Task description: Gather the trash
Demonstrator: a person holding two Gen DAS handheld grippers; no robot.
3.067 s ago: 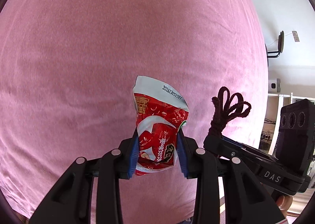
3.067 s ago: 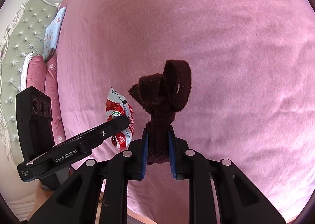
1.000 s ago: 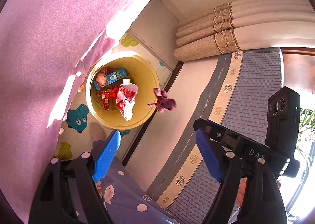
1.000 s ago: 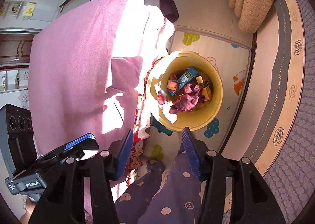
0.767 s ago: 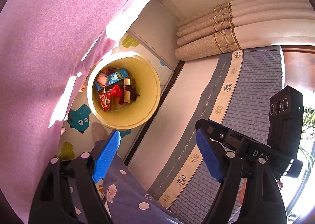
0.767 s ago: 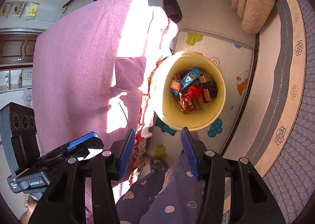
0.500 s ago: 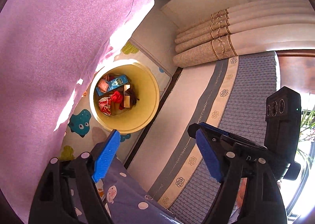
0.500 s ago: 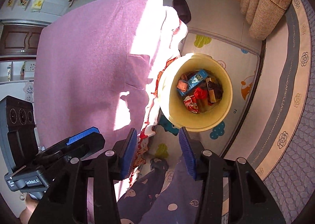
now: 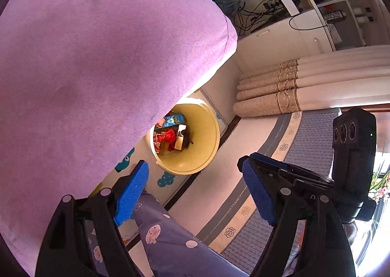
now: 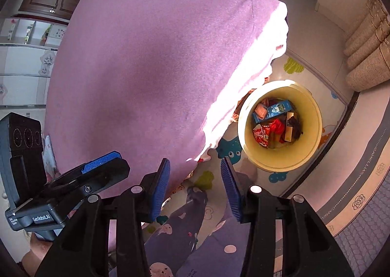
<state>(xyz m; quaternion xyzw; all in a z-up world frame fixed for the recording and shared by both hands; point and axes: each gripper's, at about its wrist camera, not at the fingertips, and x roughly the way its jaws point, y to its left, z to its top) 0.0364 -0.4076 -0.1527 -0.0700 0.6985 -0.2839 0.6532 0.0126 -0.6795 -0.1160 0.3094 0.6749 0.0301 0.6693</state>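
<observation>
Beside the pink bed's (image 10: 151,57) corner, the yellow bin (image 10: 314,145) holds light, crinkly wrappers (image 10: 262,134), while both tongs, left (image 9: 195,194) and right (image 10: 195,189), gape empty.

Pale yellow bin (image 10: 314,116) holding red wrappers (image 10: 262,134) and a blue box (image 10: 277,109); pink-purple bedspread (image 10: 151,62); blue-padded black hand-held grippers; purple spotted trousers (image 10: 195,240).

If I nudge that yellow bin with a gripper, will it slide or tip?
The yellow bin looks like thin plastic holding only light wrappers, so it would probably slide easily. It is wide and upright, so tipping seems unlikely. The play mat may add some grip.
</observation>
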